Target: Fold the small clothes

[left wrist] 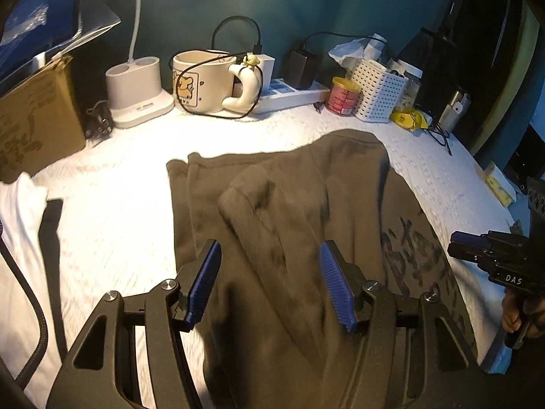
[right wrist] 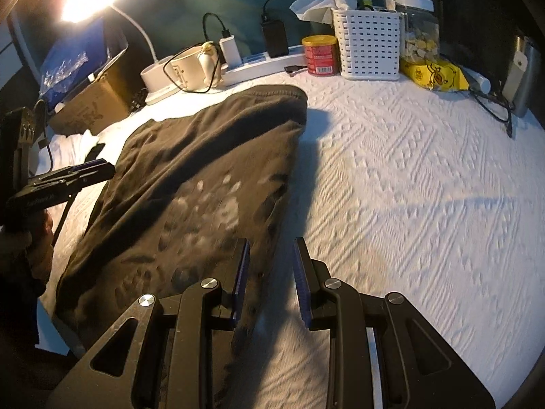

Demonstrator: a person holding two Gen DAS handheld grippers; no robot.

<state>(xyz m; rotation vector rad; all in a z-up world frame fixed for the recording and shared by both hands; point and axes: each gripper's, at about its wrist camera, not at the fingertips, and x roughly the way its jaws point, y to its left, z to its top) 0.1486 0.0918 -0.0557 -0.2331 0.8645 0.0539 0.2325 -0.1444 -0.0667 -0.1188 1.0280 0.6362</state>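
Observation:
A dark olive-brown garment with printed lettering lies spread on the white textured bedspread. In the left wrist view my left gripper hovers over the garment's near middle, its blue pads wide apart with nothing between them. My right gripper stands over the right edge of the same garment. Its pads are a narrow gap apart, and cloth shows below them, not pinched. Each gripper shows in the other's view: the right gripper at the far right, the left gripper at the far left.
Along the back wall stand a lamp base, a cream mug, a power strip, a red can, a white basket and a yellow packet. A cardboard box and a white garment lie left.

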